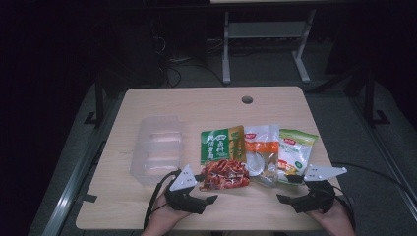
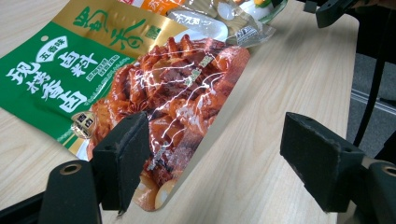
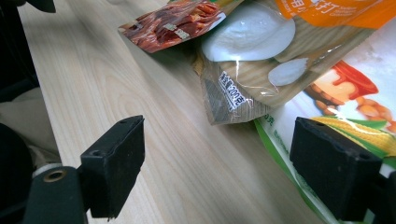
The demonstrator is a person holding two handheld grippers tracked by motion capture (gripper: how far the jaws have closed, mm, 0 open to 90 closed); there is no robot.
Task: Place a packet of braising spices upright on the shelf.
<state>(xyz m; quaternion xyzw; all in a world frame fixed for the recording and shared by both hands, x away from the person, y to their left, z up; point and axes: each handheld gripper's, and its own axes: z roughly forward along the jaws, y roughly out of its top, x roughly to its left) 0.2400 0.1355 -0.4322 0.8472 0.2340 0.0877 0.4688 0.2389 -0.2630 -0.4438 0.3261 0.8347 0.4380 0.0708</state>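
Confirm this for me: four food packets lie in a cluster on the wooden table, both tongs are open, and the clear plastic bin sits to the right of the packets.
Not quite. In the high view the clear plastic bin sits to the left of the packets, not the right. The rest holds: four packets on the wooden table, and both the left tongs and right tongs are open.

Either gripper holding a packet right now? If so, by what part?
Nothing is held. The left gripper is open, the red snack packet just beyond it; the right gripper is open over bare table.
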